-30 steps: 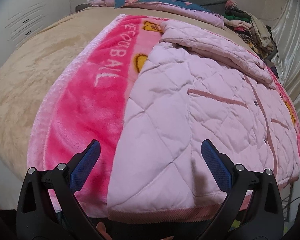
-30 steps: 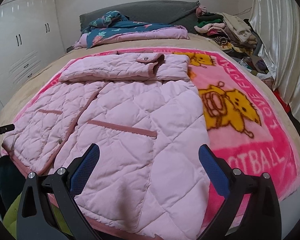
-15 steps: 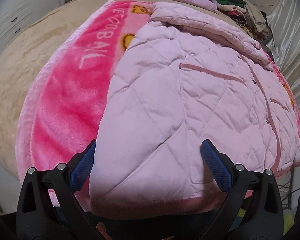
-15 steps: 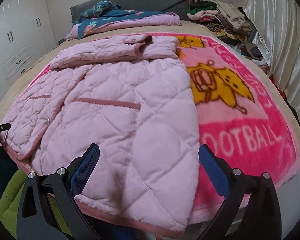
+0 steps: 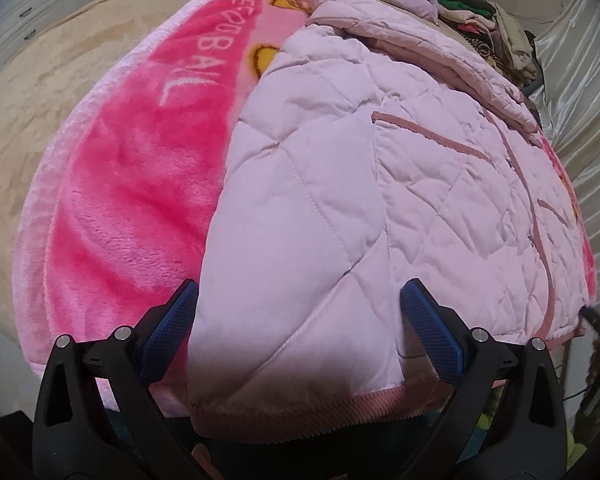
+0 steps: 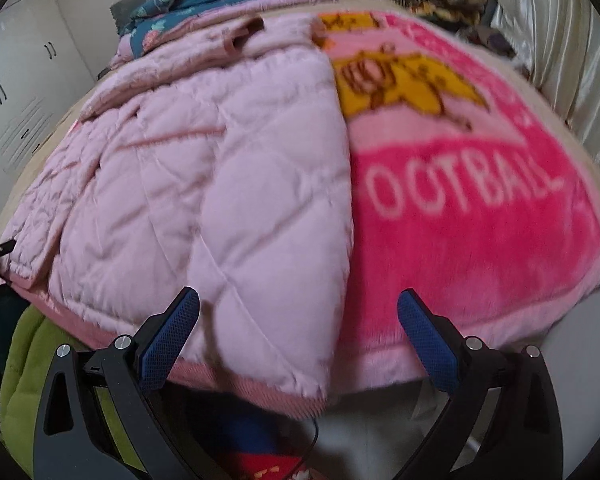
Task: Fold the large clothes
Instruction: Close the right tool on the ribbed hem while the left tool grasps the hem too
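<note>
A pale pink quilted jacket (image 5: 380,184) lies front up on a bright pink "FOOTBALL" blanket (image 5: 132,184) on the bed, its sleeves folded across the chest at the far end. My left gripper (image 5: 298,322) is open, its blue pads straddling the jacket's left hem corner, with the ribbed hem (image 5: 340,408) just below. In the right wrist view my right gripper (image 6: 298,320) is open over the jacket's (image 6: 204,184) right hem corner, where the jacket edge meets the blanket (image 6: 480,240).
A beige bedspread (image 5: 60,92) lies under the blanket. Folded bedding (image 6: 220,4) and a pile of clothes (image 5: 496,36) sit at the bed's far end. White cupboards (image 6: 24,92) stand at left, a pale curtain (image 6: 580,60) at right. A green cloth (image 6: 32,360) hangs below the bed edge.
Both grippers have moved forward and down to the jacket's near hem corners. Both stay open. The jacket has not moved.
</note>
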The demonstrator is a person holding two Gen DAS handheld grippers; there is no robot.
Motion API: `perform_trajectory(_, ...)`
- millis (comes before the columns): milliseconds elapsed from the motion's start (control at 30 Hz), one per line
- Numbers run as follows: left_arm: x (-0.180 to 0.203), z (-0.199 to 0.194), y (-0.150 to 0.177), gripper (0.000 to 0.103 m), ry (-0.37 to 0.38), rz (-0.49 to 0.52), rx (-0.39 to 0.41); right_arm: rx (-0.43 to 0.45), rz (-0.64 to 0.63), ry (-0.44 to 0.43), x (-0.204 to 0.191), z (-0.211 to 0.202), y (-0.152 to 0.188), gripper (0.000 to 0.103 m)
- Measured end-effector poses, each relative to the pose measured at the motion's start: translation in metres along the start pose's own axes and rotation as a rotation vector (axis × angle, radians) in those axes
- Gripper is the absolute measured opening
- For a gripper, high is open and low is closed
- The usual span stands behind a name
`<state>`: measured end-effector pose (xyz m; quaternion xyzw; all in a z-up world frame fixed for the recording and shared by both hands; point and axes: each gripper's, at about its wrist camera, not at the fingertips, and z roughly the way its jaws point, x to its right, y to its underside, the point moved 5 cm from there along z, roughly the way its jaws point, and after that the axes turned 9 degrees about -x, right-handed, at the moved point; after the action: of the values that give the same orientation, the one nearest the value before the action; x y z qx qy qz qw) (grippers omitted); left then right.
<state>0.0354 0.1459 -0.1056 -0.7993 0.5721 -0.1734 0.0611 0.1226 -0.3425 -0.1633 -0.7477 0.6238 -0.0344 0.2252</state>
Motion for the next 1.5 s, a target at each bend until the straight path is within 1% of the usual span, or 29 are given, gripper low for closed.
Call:
perform_trajectory(133, -0.002, 0.002, -0.001, 0.095, 0.035, -0.009, -0.015, -0.051, 0.019, -0.081, -0.004, 0.013, 0.012, 0.099)
perform_trajectory(233, -0.001, 0.002, -0.001, 0.095, 0.038, -0.007, -0.014, -0.07, 0.05, -0.127, -0.005, 0.019, 0.016, 0.097)
perform_trajectory(267, -0.001, 0.002, 0.0, 0.094, 0.038, -0.006, -0.012, -0.074, 0.063, -0.15, -0.006, 0.02, 0.016, 0.089)
perform_trajectory(300, 0.0, 0.002, 0.0, 0.094, 0.038, -0.006, -0.011, -0.086, 0.077, -0.193, -0.007, 0.022, 0.018, 0.075)
perform_trajectory(333, 0.0, 0.001, 0.0, 0.094, 0.038, -0.004, -0.009, -0.09, 0.085, -0.221, -0.009, 0.022, 0.019, 0.069)
perform_trajectory(367, 0.0, 0.001, 0.001, 0.093, 0.037, -0.003, -0.006, -0.085, 0.079, -0.236, -0.013, 0.021, 0.019, 0.059)
perform_trajectory(400, 0.001, 0.0, 0.001, 0.093, 0.035, 0.001, -0.004, -0.073, 0.06, -0.234, -0.017, 0.017, 0.019, 0.051)
perform_trajectory(467, 0.003, -0.001, 0.002, 0.093, 0.032, 0.021, 0.002, -0.045, 0.039, -0.26, -0.023, 0.008, 0.017, 0.038)
perform_trajectory(567, 0.004, 0.0, 0.002, 0.092, 0.032, 0.031, -0.006, -0.017, 0.023, -0.301, -0.028, 0.001, 0.012, 0.038)
perform_trajectory(633, 0.005, 0.001, 0.002, 0.09, 0.031, 0.036, -0.013, -0.021, 0.027, -0.322, -0.028, 0.005, 0.01, 0.044)
perform_trajectory(700, 0.007, 0.002, 0.004, 0.088, 0.018, 0.051, -0.022, -0.03, 0.031, -0.328, -0.027, 0.013, 0.011, 0.052)
perform_trajectory(800, 0.011, 0.001, 0.008, 0.082, -0.008, 0.082, -0.023, -0.036, 0.052, -0.354, -0.024, 0.022, 0.01, 0.054)
perform_trajectory(833, 0.012, 0.0, 0.009, 0.077, -0.013, 0.088, -0.02, -0.033, 0.046, -0.351, -0.021, 0.02, 0.011, 0.052)
perform_trajectory(867, 0.014, -0.001, 0.011, 0.071, -0.014, 0.096, -0.015, -0.025, 0.035, -0.341, -0.021, 0.017, 0.011, 0.046)
perform_trajectory(900, 0.015, -0.002, 0.011, 0.068, -0.017, 0.102, -0.011, -0.009, 0.016, -0.326, -0.023, 0.012, 0.011, 0.038)
perform_trajectory(933, 0.019, -0.006, 0.013, 0.06, -0.024, 0.116, 0.003, 0.007, -0.002, -0.312, -0.024, 0.007, 0.01, 0.035)
perform_trajectory(967, 0.023, -0.009, 0.013, 0.049, -0.025, 0.132, 0.018, 0.025, -0.015, -0.307, -0.026, 0.001, 0.009, 0.029)
perform_trajectory(1000, 0.026, -0.012, 0.013, 0.045, -0.029, 0.143, 0.031, 0.049, -0.027, -0.307, -0.028, -0.006, 0.006, 0.025)
perform_trajectory(1067, 0.031, -0.017, 0.011, 0.031, -0.047, 0.159, 0.046, 0.08, -0.045, -0.313, -0.032, -0.017, 0.002, 0.022)
perform_trajectory(1133, 0.035, -0.022, 0.008, 0.023, -0.067, 0.174, 0.064, 0.112, -0.057, -0.32, -0.036, -0.029, -0.004, 0.021)
perform_trajectory(1167, 0.038, -0.024, 0.006, 0.02, -0.072, 0.183, 0.072, 0.123, -0.062, -0.323, -0.036, -0.033, -0.006, 0.02)
perform_trajectory(1267, 0.042, -0.031, 0.002, 0.017, -0.072, 0.185, 0.099, 0.167, -0.078, -0.329, -0.042, -0.047, -0.015, 0.02)
perform_trajectory(1333, 0.043, -0.034, 0.0, 0.016, -0.066, 0.178, 0.118, 0.196, -0.092, -0.33, -0.045, -0.057, -0.023, 0.02)
perform_trajectory(1500, 0.046, -0.041, -0.003, 0.015, -0.059, 0.166, 0.142, 0.236, -0.116, -0.323, -0.051, -0.072, -0.032, 0.019)
